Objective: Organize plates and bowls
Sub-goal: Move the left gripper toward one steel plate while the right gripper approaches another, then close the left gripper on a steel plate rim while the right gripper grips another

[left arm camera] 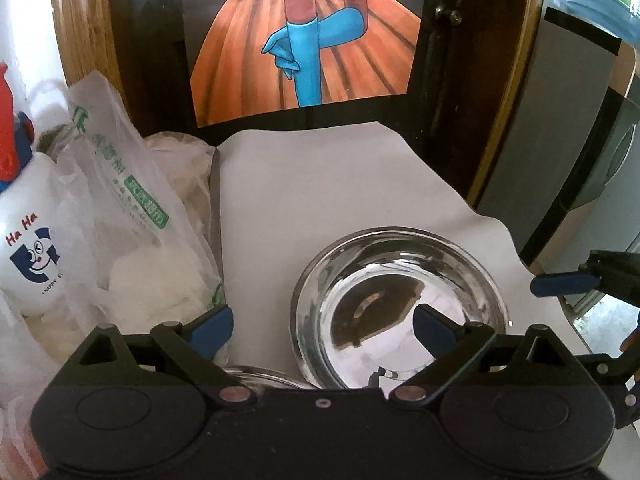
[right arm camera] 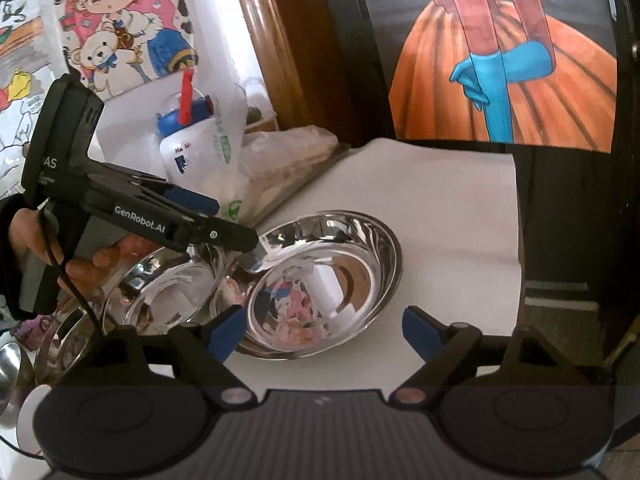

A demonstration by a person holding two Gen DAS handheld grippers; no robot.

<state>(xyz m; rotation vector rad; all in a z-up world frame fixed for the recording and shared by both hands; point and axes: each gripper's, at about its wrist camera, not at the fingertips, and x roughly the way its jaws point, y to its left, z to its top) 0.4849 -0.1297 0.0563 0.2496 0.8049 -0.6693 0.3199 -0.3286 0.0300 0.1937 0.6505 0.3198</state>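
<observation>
a shiny steel bowl [right arm camera: 324, 284] sits on white paper [right arm camera: 440, 208], a second bowl [right arm camera: 168, 292] beside it. both the left gripper [left arm camera: 324, 328] and right gripper [right arm camera: 324, 328] are spread, holding nothing. likely light, rigid, slippery; pinch the thin rim.

Steel bowl [left arm camera: 400, 308]: polished metal, mirror-bright, throws back warped reflections of the room. Second steel bowl [right arm camera: 164, 292] beside it, same glossy metal finish.

White sheet [left arm camera: 320, 192] under the bowls: matt, smooth, paper-like, edge wavy.

Plastic bag [left arm camera: 120, 200]: thin translucent film, crinkled, slight sheen, green print.

White bottle [left arm camera: 28, 240]: smooth plastic, semi-gloss; cap parts of red and blue plastic.

Left gripper [left arm camera: 322, 330]: matt black plastic body, small bright metal pins at the joints, blue pads [left arm camera: 212, 326] that look rubbery and dull.

Wooden frame [right arm camera: 264, 48]: varnished brown wood, moulded, moderate shine.

Poster [left arm camera: 304, 40]: flat printed paper, low gloss.
</observation>
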